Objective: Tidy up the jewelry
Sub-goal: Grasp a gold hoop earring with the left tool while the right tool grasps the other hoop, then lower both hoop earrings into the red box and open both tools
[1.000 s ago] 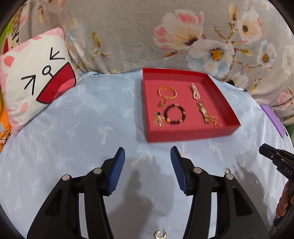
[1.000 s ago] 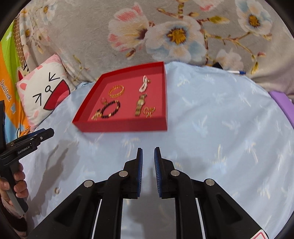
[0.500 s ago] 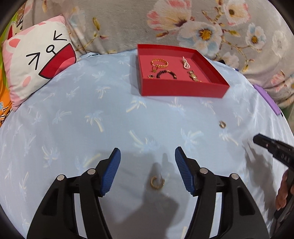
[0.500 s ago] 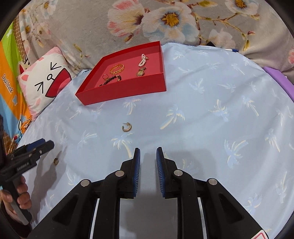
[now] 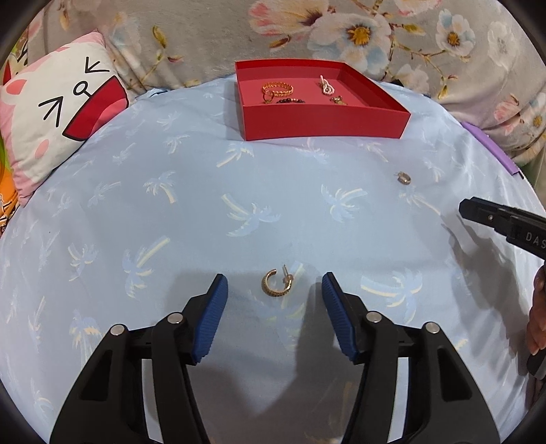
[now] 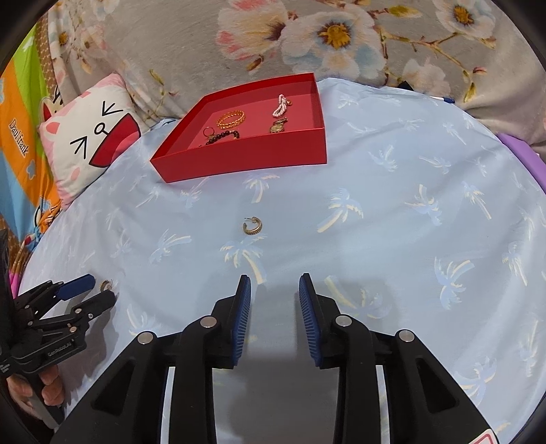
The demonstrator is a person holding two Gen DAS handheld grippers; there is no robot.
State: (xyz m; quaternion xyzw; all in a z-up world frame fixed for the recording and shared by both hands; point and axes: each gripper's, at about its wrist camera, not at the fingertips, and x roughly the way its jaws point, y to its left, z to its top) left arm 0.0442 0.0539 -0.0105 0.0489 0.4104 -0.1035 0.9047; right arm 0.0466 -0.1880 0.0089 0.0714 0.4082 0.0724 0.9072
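Observation:
A red tray [image 5: 324,121] at the back of the blue cloth holds a gold bracelet [image 5: 277,89], a pink bead piece [image 5: 326,85] and a dark bead bracelet; it also shows in the right wrist view [image 6: 245,158]. A gold hoop earring [image 5: 275,283] lies on the cloth just ahead of my open, empty left gripper [image 5: 274,290], between its fingertips. A second gold hoop earring [image 6: 253,226] lies ahead of my open, empty right gripper [image 6: 274,287]; it shows in the left wrist view [image 5: 404,177] too.
A cat-face pillow [image 5: 58,119] lies at the left. A grey floral blanket [image 5: 358,30] runs behind the tray. A purple object [image 5: 491,150] sits at the right edge. The left gripper [image 6: 85,290] shows at the left of the right wrist view.
Both grippers pulled back from the tray and dropped toward the cloth. The left gripper closed in on one hoop earring. The right gripper's jaws opened from nearly shut.

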